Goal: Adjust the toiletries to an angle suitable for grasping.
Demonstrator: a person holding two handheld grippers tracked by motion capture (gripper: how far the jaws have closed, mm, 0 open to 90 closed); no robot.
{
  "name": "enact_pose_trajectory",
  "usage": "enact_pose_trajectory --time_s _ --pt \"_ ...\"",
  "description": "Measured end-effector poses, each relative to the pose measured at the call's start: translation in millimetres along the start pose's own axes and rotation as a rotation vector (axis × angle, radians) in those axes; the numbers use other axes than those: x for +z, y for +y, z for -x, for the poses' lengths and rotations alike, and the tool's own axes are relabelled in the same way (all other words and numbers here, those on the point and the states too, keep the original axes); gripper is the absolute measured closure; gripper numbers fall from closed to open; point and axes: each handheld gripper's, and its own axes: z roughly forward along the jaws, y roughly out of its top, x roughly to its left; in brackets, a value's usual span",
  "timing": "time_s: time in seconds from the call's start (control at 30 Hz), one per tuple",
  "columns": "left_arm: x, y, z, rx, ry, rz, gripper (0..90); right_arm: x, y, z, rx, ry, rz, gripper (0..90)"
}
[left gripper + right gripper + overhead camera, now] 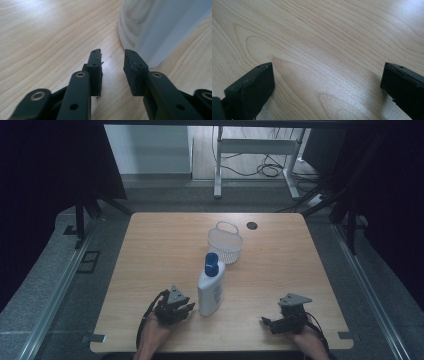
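A white bottle [211, 290] with a blue cap stands upright near the middle of the wooden table [160, 245]. My left gripper [187, 309] rests on the table just left of the bottle's base, pointing toward it. In the left gripper view its jaws are a narrow gap apart with nothing between them [113, 53], and the bottle's white base [155, 27] rises close ahead on the right, untouched. My right gripper [266, 322] lies near the front right of the table, pointing left. Its jaws stand wide apart over bare wood [328, 66].
A white wire basket [225, 244] with a handle stands just behind the bottle. A round cable hole [252, 225] sits near the table's far edge. Beyond the table are a white desk frame [255, 150] and floor cables.
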Motion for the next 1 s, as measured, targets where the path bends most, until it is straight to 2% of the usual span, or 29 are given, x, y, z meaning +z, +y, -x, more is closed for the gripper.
enact_pose_trajectory --time_s 0.17,0.37,0.47,1.0 --pt "1.3 1.9 -1.8 0.02 0.01 -0.003 75.6 0.3 0.3 0.0 0.0 -0.001 0.0 0.0" --pt "3.1 4.6 -2.0 0.031 0.003 -0.003 86.2 0.7 0.7 -0.1 -0.001 -0.002 -0.001 0.0" --pt "4.5 5.3 -2.7 0.035 0.001 -0.004 88.4 0.8 0.8 -0.1 0.0 -0.001 -0.001 0.0" --pt "17.2 11.0 0.2 0.067 -0.036 -0.017 89.1 1.0 1.0 -0.1 -0.001 -0.002 -0.001 0.0"
